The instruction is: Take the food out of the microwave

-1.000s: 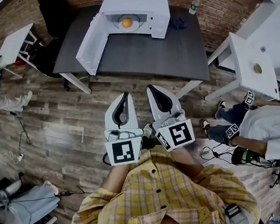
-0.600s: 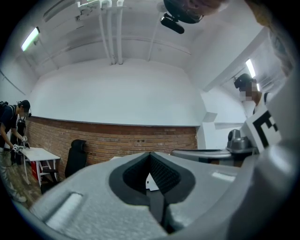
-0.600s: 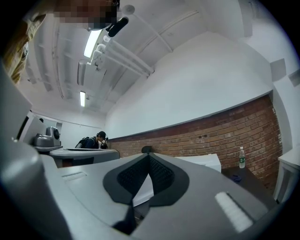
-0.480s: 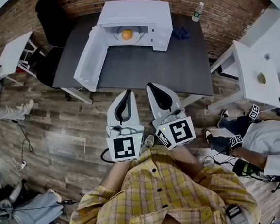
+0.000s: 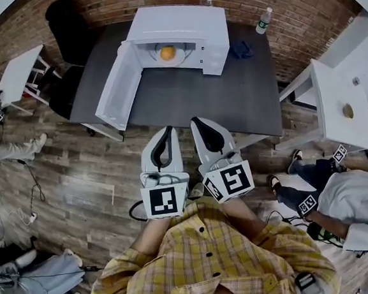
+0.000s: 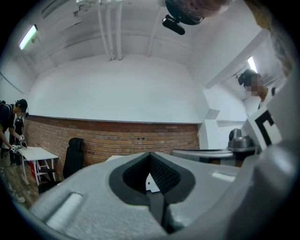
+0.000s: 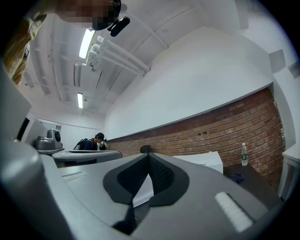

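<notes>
Head view looks down on a white microwave [image 5: 179,22] at the back of a dark surface [image 5: 218,95], its door [image 5: 120,88] swung wide to the left. The orange food [image 5: 167,52] sits on a plate [image 5: 181,55] inside the cavity. The left gripper [image 5: 167,130] and right gripper [image 5: 196,121] are side by side near the person's yellow plaid shirt [image 5: 213,262], well apart from the microwave. Both gripper views show the jaws pressed together.
</notes>
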Action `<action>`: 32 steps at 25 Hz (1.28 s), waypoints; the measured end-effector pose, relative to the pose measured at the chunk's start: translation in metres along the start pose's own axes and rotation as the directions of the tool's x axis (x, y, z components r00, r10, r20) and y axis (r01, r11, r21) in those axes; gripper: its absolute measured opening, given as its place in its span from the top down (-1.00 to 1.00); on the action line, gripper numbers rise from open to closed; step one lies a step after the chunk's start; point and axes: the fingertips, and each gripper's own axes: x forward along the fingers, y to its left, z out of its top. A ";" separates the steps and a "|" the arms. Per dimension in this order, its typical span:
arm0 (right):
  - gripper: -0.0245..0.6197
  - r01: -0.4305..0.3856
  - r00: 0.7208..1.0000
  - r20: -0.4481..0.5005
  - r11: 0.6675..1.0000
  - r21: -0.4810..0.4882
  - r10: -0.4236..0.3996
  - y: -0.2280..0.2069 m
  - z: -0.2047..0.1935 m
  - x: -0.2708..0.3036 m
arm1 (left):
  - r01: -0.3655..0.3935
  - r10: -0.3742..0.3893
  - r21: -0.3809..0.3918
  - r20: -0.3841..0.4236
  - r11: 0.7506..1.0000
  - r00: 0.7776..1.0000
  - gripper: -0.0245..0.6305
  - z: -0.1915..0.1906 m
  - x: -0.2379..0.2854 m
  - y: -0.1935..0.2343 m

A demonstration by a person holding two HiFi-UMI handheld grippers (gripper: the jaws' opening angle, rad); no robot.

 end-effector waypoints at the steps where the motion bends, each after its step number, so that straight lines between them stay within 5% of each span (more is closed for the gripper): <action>1: 0.91 0.002 1.000 -0.004 1.000 0.003 -0.002 -0.002 -0.002 0.003 | 0.001 -0.001 0.001 -0.004 1.000 1.000 0.92 -0.002 0.004 0.001; 14: 0.91 0.021 0.999 -0.041 0.997 0.076 -0.017 -0.037 -0.015 0.079 | 0.036 -0.036 -0.016 -0.026 0.999 0.999 0.92 -0.014 0.077 0.042; 21: 0.91 0.037 0.998 -0.066 0.966 0.256 -0.021 -0.059 -0.039 0.126 | 0.072 -0.072 -0.019 -0.017 0.997 0.997 0.92 -0.015 0.119 0.071; 26: 0.91 0.066 0.994 -0.105 0.841 0.536 -0.011 -0.085 -0.085 0.160 | 0.102 -0.103 -0.026 -0.018 0.994 0.995 0.92 -0.021 0.144 0.085; 32: 0.92 0.115 0.993 -0.110 0.595 0.795 -0.045 -0.112 -0.145 0.189 | 0.133 -0.133 -0.019 -0.030 0.991 0.991 0.92 -0.027 0.164 0.101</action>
